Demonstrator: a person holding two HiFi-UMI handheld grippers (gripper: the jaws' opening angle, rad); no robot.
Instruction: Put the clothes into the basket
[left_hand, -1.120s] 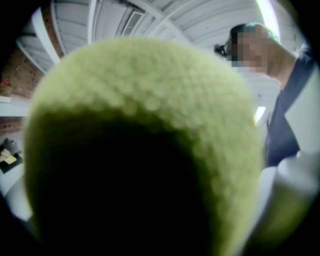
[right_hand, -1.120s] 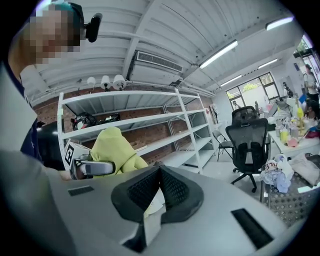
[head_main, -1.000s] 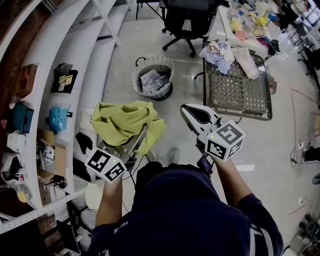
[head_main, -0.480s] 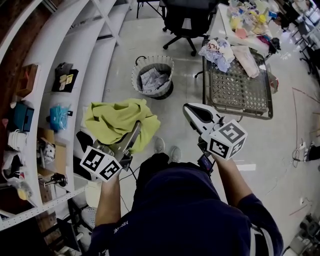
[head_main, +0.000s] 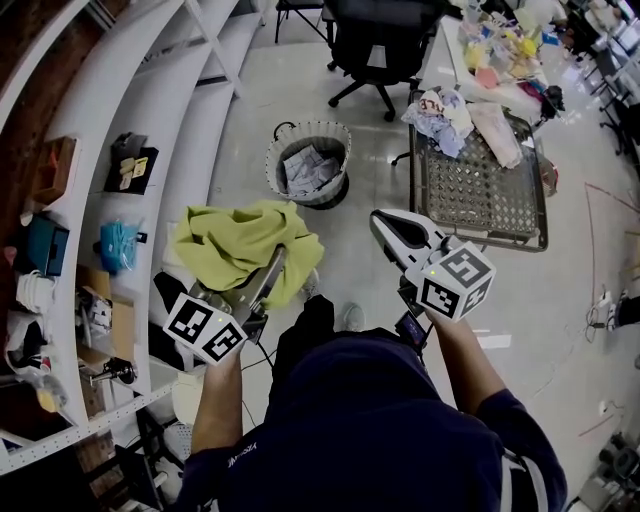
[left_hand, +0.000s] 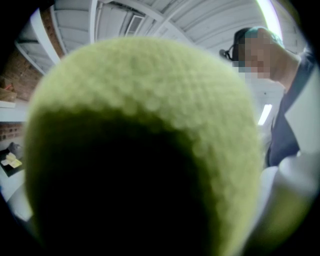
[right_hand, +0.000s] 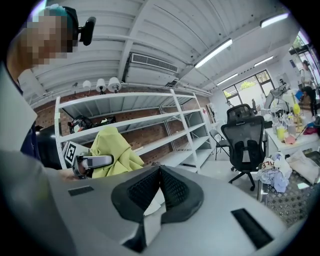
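The crumpled yellow-green cloth (head_main: 240, 250) sits left of centre in the head view, pinched in the left gripper (head_main: 272, 270). The right gripper (head_main: 388, 228) is closed and empty; the basket (head_main: 272, 165) stands at upper centre.

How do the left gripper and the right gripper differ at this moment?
The left gripper is closed on a yellow-green cloth, while the right gripper holds nothing and its pads meet at the tips. The cloth hides the left gripper's jaws and fills almost all of the left gripper view, while the right gripper's jaws are bare and its view reaches the shelves. Both point roughly the same way, forward.
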